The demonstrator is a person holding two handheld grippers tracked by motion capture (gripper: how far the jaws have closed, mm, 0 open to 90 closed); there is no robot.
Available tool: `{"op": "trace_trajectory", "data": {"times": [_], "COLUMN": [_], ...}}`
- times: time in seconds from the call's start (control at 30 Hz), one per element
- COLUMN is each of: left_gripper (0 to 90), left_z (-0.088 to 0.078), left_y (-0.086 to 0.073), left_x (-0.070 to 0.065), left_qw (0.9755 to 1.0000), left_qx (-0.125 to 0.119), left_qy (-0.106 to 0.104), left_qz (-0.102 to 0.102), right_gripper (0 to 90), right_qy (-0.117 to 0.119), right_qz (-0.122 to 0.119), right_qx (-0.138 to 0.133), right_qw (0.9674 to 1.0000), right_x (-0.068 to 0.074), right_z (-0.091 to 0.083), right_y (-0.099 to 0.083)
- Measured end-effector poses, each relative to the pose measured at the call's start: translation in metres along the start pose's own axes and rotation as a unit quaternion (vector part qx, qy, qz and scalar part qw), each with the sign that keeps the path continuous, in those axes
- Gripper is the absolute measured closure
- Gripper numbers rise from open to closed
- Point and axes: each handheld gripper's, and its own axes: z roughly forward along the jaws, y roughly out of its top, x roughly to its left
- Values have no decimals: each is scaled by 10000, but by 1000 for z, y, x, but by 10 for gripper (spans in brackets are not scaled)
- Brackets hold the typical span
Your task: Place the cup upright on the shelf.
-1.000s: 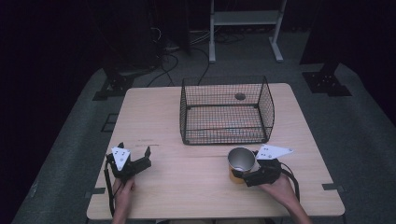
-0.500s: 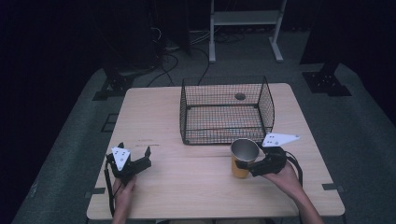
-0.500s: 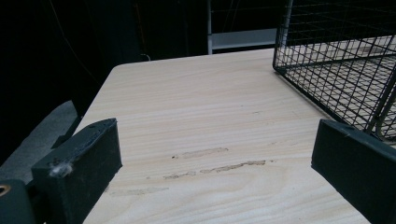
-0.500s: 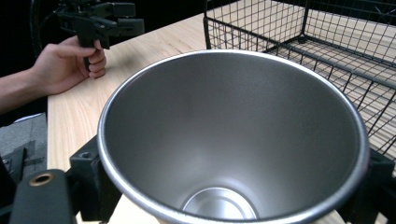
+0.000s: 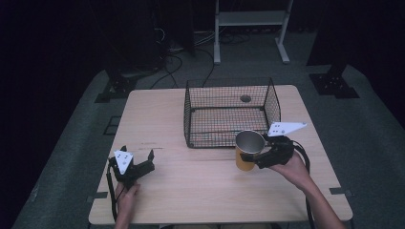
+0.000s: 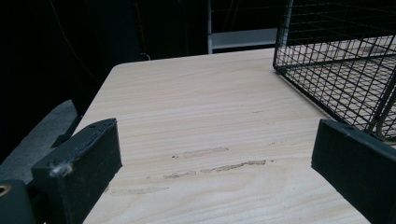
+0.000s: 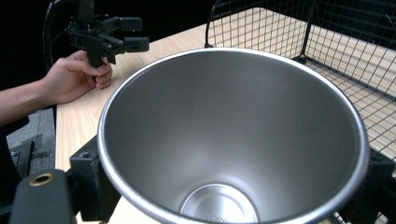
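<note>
A steel cup (image 5: 245, 163) with a yellow outside hangs above the table, just in front of the black wire basket (image 5: 210, 134). My right gripper (image 5: 255, 156) is shut on the cup from the right side. In the right gripper view the cup's open mouth (image 7: 233, 130) faces the camera, with a black jaw on each side of it. My left gripper (image 5: 138, 151) rests low over the table at the front left, held by a hand. Its jaws stand open with bare wood between them (image 6: 215, 154). The left gripper (image 7: 136, 33) also shows far off in the right gripper view.
The wire basket (image 6: 336, 70) stands at the middle back of the wooden table (image 5: 191, 191); its floor holds nothing. A round hole (image 5: 245, 98) lies in the tabletop behind it. A white stand (image 5: 248, 19) and cables sit on the dark floor beyond.
My right gripper has lifted the cup off the table and carried it up toward the basket's front wall. The left gripper has stayed where it was.
</note>
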Motion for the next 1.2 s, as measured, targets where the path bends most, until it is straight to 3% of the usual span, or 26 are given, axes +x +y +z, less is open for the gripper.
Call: {"op": "trace_trajectory", "data": {"times": [0.4, 1.2], "left_gripper": [8, 8], "left_z": [0, 0], "left_y": [0, 0], "left_x": [0, 0], "left_qw": [10000, 10000], "left_qx": [12, -8], "left_qy": [-2, -7], "left_qz": [14, 0], "right_gripper": [129, 129], "right_qy": [67, 120], "right_qz": [-87, -254], "right_qx": [35, 114], "right_qw": [9999, 9995], "right_x": [-9, -23], "right_z": [-3, 8], "right_y": [30, 73]}}
